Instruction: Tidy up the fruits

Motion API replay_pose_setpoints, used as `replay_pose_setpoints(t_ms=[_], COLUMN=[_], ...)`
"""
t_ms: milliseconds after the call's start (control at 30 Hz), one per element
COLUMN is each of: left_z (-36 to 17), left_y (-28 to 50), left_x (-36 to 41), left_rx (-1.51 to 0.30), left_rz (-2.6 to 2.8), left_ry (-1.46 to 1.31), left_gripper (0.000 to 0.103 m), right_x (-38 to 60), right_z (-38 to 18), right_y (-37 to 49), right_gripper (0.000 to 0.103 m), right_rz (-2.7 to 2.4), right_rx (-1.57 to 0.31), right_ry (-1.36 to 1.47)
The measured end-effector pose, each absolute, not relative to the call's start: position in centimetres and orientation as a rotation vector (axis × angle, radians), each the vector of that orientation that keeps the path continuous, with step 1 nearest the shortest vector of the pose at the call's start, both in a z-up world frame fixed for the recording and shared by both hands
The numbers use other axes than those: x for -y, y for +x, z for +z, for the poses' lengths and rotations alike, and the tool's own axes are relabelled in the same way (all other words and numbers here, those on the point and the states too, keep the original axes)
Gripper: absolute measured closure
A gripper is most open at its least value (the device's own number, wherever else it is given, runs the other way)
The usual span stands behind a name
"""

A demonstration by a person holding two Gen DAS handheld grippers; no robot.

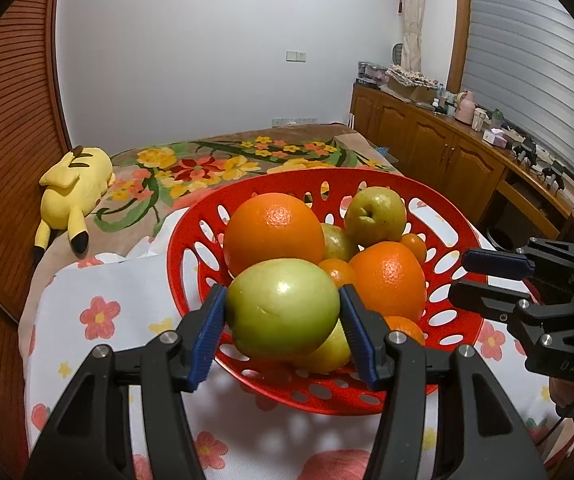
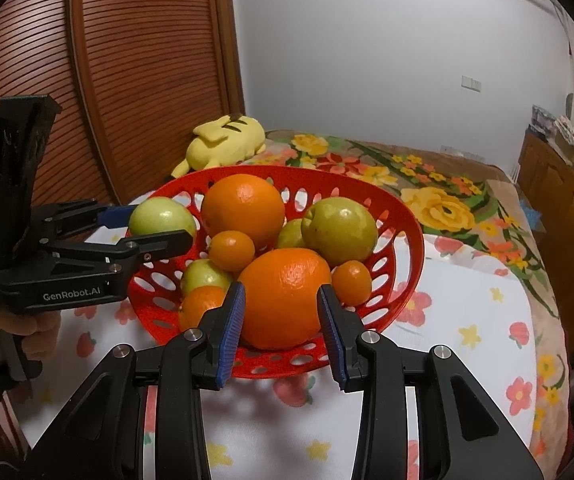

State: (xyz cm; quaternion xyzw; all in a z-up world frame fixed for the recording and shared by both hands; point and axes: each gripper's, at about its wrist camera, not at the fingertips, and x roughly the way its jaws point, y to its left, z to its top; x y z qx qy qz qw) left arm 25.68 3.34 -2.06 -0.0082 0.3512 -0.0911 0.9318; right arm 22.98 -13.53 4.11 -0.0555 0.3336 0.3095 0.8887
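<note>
Two grippers work one red basket [image 1: 191, 224] that sits on a flowered cloth [image 1: 99, 320] over the bed. At nine o'clock of the basket, the left gripper [image 1: 283, 312] is clamped on a green apple [image 1: 283, 308]; both blue pads [image 1: 211, 332] press its sides, and the apple appears held just above the near rim, apparently being put in or taken out. At the basket's centre lie a large orange [image 2: 243, 208], small tangerines [image 2: 231, 250] and further green fruit, heaped together because the basket walls contain them. At six o'clock in the right wrist view, the right gripper [image 2: 281, 316] brackets a second orange [image 2: 283, 296]; its left pad touches the peel, but contact on the right pad cannot be told. A yellow plush toy [image 2: 227, 140] lies at twelve o'clock, well apart, outside the task.
</note>
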Motion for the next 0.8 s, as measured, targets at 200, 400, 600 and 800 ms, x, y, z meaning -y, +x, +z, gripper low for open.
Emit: replay_pose_setpoints(t_ms=[200, 400, 600, 800], left_z=[-1.2, -0.9, -1.4, -1.7], left_y=[25.2, 23.7, 21.6, 20.3], left_x=[-3.6, -3.7, -3.9, -3.9], left_rx=[-0.682, -0.660, -0.642, -0.611], left_rz=[-0.193, -0.185, -0.194, -0.187], left_ry=[-0.037, -0.039, -0.059, -0.053], left_gripper=[0.042, 0.042, 0.041, 0.033], right_x=[14.0, 14.5, 15.0, 15.5], right_z=[3.7, 3.4, 3.3, 3.4], right_y=[22.9, 22.5, 21.7, 20.5], right_gripper=[0.063, 0.061, 0.060, 0.054], right_rz=[0.642, 0.635, 0.622, 0.593], right_rx=[-0.700, -0.696, -0.680, -0.645], right_ry=[-0.095, -0.073, -0.053, -0.033])
